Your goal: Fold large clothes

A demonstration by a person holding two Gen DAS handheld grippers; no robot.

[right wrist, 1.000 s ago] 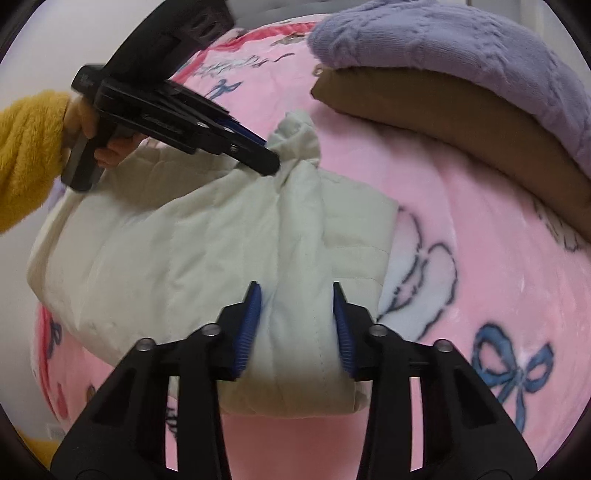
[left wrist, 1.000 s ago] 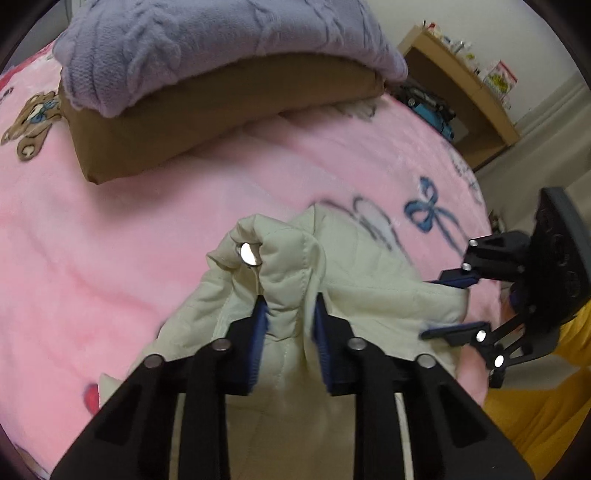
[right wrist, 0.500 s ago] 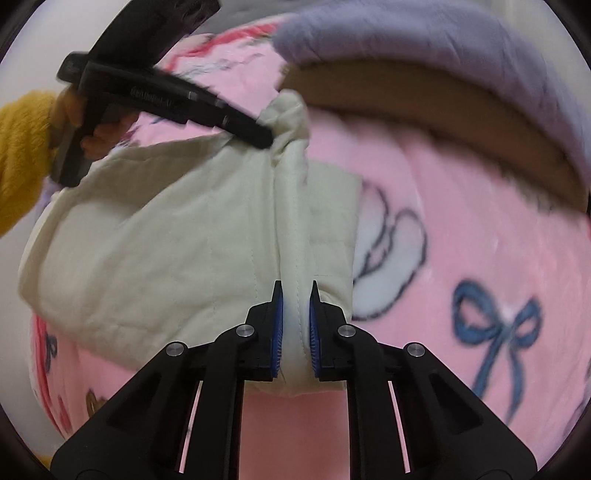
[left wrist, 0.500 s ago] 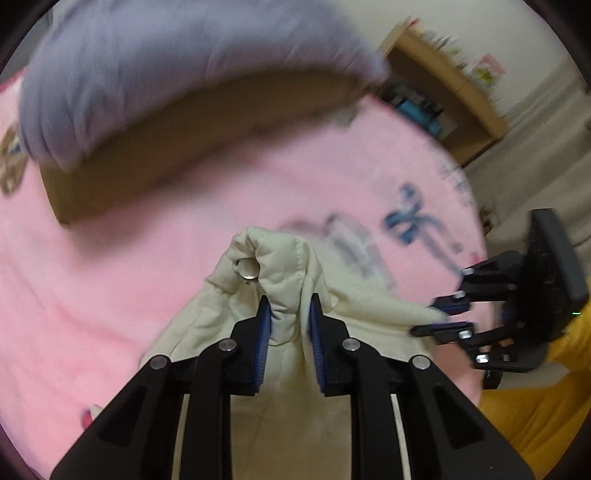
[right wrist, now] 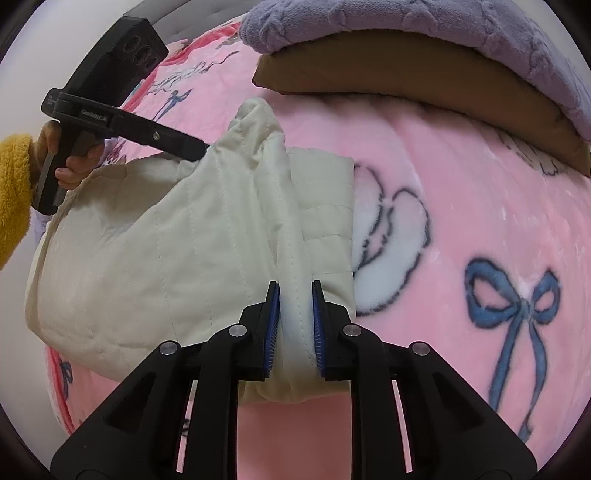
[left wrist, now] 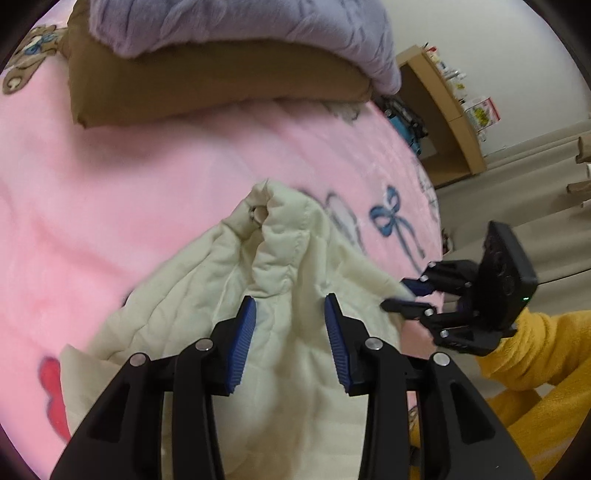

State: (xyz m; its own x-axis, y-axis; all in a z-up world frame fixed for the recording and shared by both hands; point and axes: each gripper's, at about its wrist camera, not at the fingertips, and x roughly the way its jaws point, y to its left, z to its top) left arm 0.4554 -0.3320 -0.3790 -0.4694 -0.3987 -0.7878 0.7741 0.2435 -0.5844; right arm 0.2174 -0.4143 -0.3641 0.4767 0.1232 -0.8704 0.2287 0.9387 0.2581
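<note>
Pink bed blanket (right wrist: 461, 177) carried the soft, puffy cream quilted jacket (right wrist: 177, 251) near its edge; left gripper (left wrist: 290, 317) jaws opening around a ridge, right gripper (right wrist: 294, 325) easing open, pads on the folded hem, best pinched at seams.

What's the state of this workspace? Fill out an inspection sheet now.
Surface: pink plush blanket with blue bow prints, covering a bed.
Job's things: cream quilted jacket, partly folded, one ridge bunched upward.
Clutter: lavender knit sweater stacked on a brown folded garment.
Grippers: left gripper opening, jacket ridge between its jaws, pads apart from it; right gripper pads pressing a jacket fold, jaws starting to open.
Cables: nothing seen.
Surroundings: wooden shelf unit with small items; yellow fleece sleeve.
</note>
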